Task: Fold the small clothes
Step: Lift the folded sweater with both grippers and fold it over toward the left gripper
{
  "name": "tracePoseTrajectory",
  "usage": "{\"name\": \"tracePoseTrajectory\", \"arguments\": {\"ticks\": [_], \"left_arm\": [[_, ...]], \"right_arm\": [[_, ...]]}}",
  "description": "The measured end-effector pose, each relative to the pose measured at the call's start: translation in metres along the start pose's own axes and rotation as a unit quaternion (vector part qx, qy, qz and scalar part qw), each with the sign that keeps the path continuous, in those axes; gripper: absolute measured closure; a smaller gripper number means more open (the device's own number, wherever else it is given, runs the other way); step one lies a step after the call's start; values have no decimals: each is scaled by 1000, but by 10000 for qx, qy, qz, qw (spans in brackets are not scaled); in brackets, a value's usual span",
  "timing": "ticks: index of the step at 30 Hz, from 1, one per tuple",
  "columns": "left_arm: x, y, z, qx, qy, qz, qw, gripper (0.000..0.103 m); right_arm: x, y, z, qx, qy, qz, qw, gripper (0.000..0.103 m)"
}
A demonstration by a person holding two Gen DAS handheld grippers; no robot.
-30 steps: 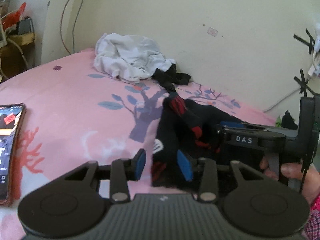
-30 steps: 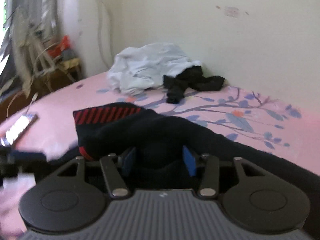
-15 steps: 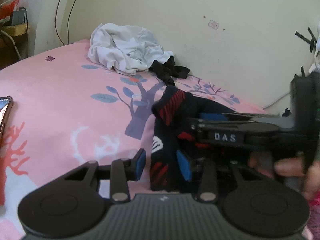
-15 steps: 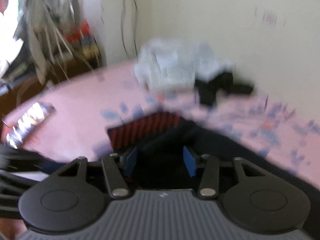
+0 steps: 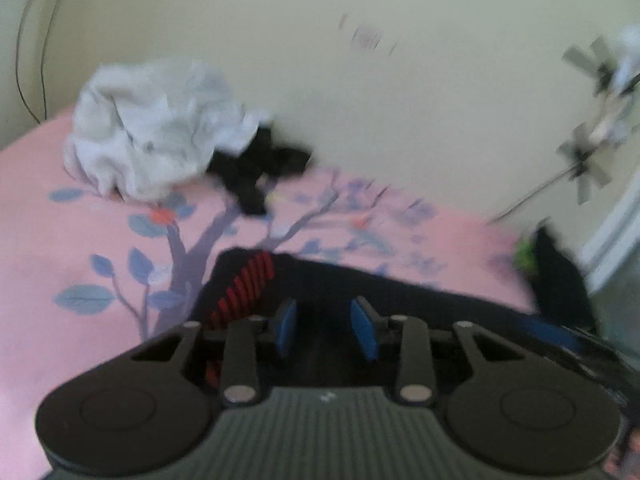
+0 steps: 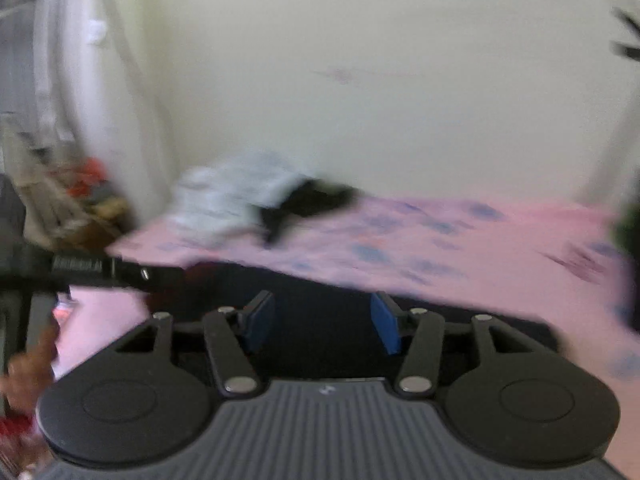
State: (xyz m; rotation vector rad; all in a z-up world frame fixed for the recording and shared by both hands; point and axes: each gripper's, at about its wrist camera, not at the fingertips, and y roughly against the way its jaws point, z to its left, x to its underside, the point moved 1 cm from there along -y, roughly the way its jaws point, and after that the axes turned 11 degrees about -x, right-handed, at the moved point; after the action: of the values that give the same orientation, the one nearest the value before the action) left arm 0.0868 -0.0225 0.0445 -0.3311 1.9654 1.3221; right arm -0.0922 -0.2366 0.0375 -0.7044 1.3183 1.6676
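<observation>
Both views are smeared with motion blur, so fine detail is lost. In the left wrist view, the left tool (image 5: 323, 328) sits low in the centre of the frame with its blue pads spread apart and nothing pinched between them; the black garment with red stripes (image 5: 280, 280) lies beneath and ahead of it on the pink bed sheet printed with blue-leaved trees (image 5: 80, 248). The striped part shows at centre left, turned up toward the camera. In the right wrist view, the right tool (image 6: 322, 322) is spread wide too, pads well apart over the same dark cloth, gripping nothing. My read: both tools are open above the garment because it is laid flat on the bed between folds, ready for a fresh grip on an edge. At upper left in both views a crumpled white cloth (image 5: 156, 132) and a small black garment (image 5: 260, 164) wait against the cream wall (image 5: 360, 80), likely next in line.
</observation>
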Motion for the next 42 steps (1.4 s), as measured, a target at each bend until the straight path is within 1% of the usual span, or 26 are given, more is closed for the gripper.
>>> {"name": "tracePoseTrajectory", "arguments": {"ticks": [1, 2, 4, 6, 7, 8, 9, 10, 11, 13, 14, 17, 19, 22, 23, 25, 27, 28, 30, 32, 33, 34, 35, 37, 39, 42], "left_arm": [[-1, -15, 0, -226, -34, 67, 9997, 79], [-1, -20, 0, -262, -62, -43, 9996, 81], [-1, -18, 3, -231, 25, -22, 9997, 81], [2, -14, 0, -312, -15, -22, 9995, 81], [3, -10, -2, -344, -15, -21, 9994, 81], [5, -3, -4, -359, -3, -42, 9993, 76], [5, 6, -4, -330, -9, -103, 9994, 74], [8, 14, -6, -263, -38, -191, 9995, 73], [8, 20, -9, -177, -68, -237, 9995, 73], [14, 31, -17, 61, -104, -242, 9996, 73], [16, 34, -22, 201, -136, -223, 9995, 73], [24, 38, -39, 714, -261, -66, 9971, 73], [29, 37, -50, 1118, -343, 89, 9931, 74], [38, 31, -63, 1673, -421, 375, 9843, 75], [41, 28, -66, 1750, -470, 441, 9825, 75], [47, 19, -72, 1649, -592, 535, 9831, 78], [52, 6, -72, 1571, -552, 686, 9837, 82], [53, 4, -70, 1569, -480, 665, 9842, 83], [52, 1, -67, 1515, -403, 712, 9851, 90], [52, 1, -64, 1519, -376, 743, 9849, 90], [53, 0, -63, 1527, -363, 749, 9848, 90], [54, 3, -61, 1534, -358, 742, 9847, 90], [54, 5, -60, 1543, -352, 735, 9847, 90], [53, 10, -54, 1620, -265, 710, 9839, 90], [54, 21, -42, 1732, -118, 566, 9832, 90], [54, 52, 0, 1629, 275, 96, 9862, 90]], "right_arm": [[14, 4, -16, 254, -36, 98, 9996, 74], [25, 15, -24, 236, 81, -137, 9996, 82], [34, 35, -31, 52, -93, -305, 9995, 83], [33, 41, -27, 98, 11, -305, 9995, 83], [32, 44, -24, 101, 24, -331, 9994, 82], [30, 50, -25, 54, -119, -425, 9990, 75], [27, 61, -29, -62, -385, -649, 9971, 68], [26, 70, -39, -148, -621, -871, 9941, 56], [24, 80, -46, -205, -839, -1048, 9907, 53], [24, 91, -61, -247, -1290, -1161, 9845, 51], [26, 94, -68, -289, -1516, -1130, 9815, 48], [37, 96, -87, -612, -2228, -949, 9683, 43], [47, 94, -94, -719, -2529, -819, 9613, 42], [57, 83, -98, -677, -2797, -500, 9564, 42], [59, 78, -98, -694, -2859, -423, 9548, 44], [58, 73, -95, -785, -2821, -473, 9550, 42], [56, 65, -90, -893, -2778, -479, 9553, 47], [55, 59, -87, -948, -2735, -467, 9560, 55], [51, 55, -85, -1079, -2934, -487, 9486, 60], [39, 58, -83, -1508, -3099, -639, 9366, 75], [27, 62, -76, -1730, -3033, -741, 9341, 76], [15, 64, -67, -1842, -2866, -801, 9368, 79], [1, 65, -54, -1985, -2620, -837, 9407, 95], [-24, 58, -26, -2243, -2226, -730, 9459, 95], [-43, 38, 8, -2250, -1640, -443, 9594, 95], [-55, -2, 46, -2446, -1255, -6, 9615, 95]]}}
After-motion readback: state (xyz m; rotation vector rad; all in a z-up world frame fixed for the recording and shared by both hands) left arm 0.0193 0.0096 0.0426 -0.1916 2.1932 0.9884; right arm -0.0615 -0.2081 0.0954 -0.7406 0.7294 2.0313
